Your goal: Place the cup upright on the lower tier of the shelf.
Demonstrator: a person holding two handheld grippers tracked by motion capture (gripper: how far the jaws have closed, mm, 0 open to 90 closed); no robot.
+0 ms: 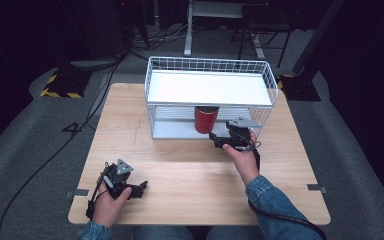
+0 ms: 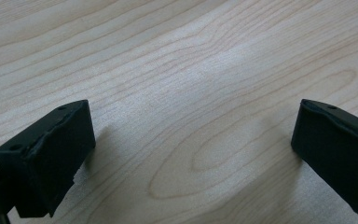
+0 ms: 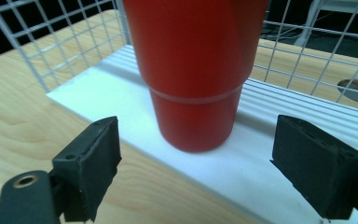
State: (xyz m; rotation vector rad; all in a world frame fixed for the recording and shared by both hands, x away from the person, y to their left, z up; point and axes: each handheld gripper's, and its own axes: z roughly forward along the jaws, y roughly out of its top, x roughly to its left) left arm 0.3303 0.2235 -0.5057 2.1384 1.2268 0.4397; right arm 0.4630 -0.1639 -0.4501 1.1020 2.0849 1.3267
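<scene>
The left gripper [image 1: 142,189] rests near the bench's [image 1: 190,170] front-left corner, fingers [image 2: 51,154] wide apart, empty. The right gripper [image 1: 214,140], fingers [image 3: 91,158] spread, faces the red cup [image 1: 206,119] at the lower rack shelf's [image 1: 175,131] front edge, not touching.

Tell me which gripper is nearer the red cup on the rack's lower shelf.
Right. The right gripper sits just in front of the red cup, jaws open toward it without touching. The left gripper rests open on the table near the person's edge, far from the cup.
</scene>
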